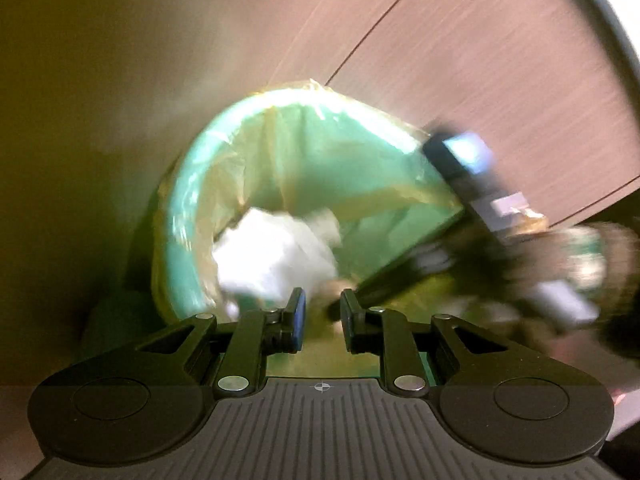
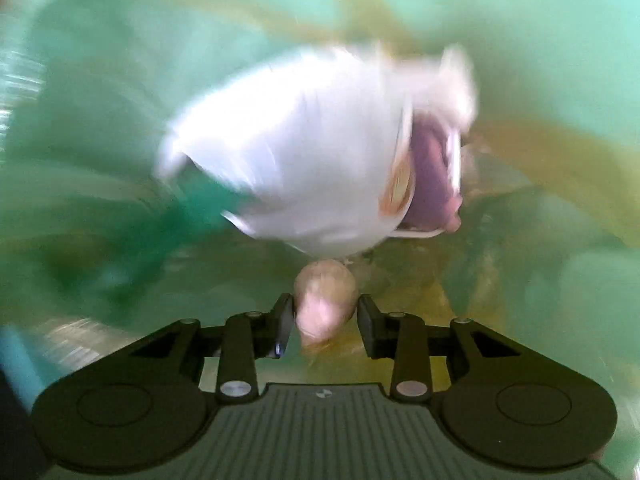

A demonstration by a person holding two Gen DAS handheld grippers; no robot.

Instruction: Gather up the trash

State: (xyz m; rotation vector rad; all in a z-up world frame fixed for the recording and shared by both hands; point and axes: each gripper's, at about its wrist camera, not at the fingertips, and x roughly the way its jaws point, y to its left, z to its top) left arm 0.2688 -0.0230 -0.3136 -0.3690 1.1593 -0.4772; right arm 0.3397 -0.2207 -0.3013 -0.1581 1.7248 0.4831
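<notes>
A green bin lined with a yellowish clear bag fills the left wrist view. White crumpled paper lies inside it. My left gripper hovers at the bin's near edge, its jaws a narrow gap apart with nothing clearly pinched. My right gripper reaches in from the right, blurred. In the right wrist view, my right gripper is shut on a small pale bulb-like piece over the bin's inside. Below lie the white paper and a purple scrap.
A brown wood-grain floor runs behind the bin, with a pale wall or panel on the left. A white curved edge shows at the top right. The green bag-lined bin wall surrounds the right gripper.
</notes>
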